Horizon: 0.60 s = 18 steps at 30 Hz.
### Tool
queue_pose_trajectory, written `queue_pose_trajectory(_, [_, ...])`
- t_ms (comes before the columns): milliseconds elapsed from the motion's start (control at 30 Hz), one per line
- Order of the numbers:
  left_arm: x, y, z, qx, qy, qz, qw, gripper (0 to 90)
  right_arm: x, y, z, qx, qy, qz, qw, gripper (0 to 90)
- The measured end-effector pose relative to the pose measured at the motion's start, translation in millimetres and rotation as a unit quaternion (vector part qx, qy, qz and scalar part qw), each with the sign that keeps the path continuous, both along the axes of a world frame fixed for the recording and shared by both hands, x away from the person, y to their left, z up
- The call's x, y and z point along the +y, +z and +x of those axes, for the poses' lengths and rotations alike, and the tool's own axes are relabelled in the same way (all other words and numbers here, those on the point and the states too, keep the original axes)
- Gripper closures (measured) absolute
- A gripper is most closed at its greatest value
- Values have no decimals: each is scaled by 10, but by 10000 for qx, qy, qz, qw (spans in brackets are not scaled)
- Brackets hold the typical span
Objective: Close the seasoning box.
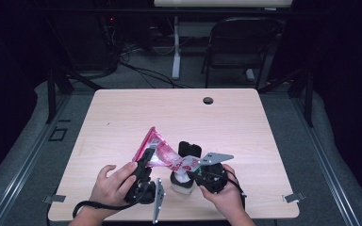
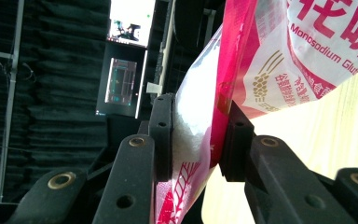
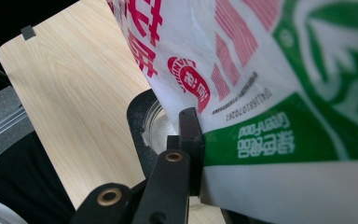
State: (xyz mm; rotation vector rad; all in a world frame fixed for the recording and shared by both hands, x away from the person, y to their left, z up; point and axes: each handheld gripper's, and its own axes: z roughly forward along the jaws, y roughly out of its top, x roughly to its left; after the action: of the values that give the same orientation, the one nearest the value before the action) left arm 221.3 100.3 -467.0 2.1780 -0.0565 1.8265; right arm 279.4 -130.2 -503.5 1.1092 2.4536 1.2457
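Right now you hold a red-and-white bag of monosodium glutamate [image 1: 160, 153] between your two grippers, above the near middle of the wooden table [image 1: 122, 117]. Your left gripper [image 1: 147, 155] is clamped on the bag's red sealed edge: in the left gripper view the jaws stand either side of the bag [image 2: 205, 121], white crystals pressed against the left one and the red seam against the right. The bag rises up and away from there toward the far left, its pink corner highest. Your right gripper [image 1: 194, 170] pinches the bag's lower, green-printed end [image 3: 270, 135]; in the right gripper view one black jaw lies against the film, and the other is hidden behind the bag. Just under that end stands a small white container [image 1: 181, 183] with a black hinged lid [image 1: 190, 149] flipped open on its far side. The bag's low end sits directly over the container's mouth [image 3: 156, 126].
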Motion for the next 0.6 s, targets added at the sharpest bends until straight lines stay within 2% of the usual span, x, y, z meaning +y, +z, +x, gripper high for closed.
queue_pose_trajectory(33, [4, -4, 5, -32, -15, -3, 10000, 712, 2, -2, 3, -16, -3, -4, 10000, 900])
queue_pose_trajectory(600, [103, -91, 48, 197, 79, -325, 9992, 712, 25, -14, 4, -32, -30, -4, 10000, 900])
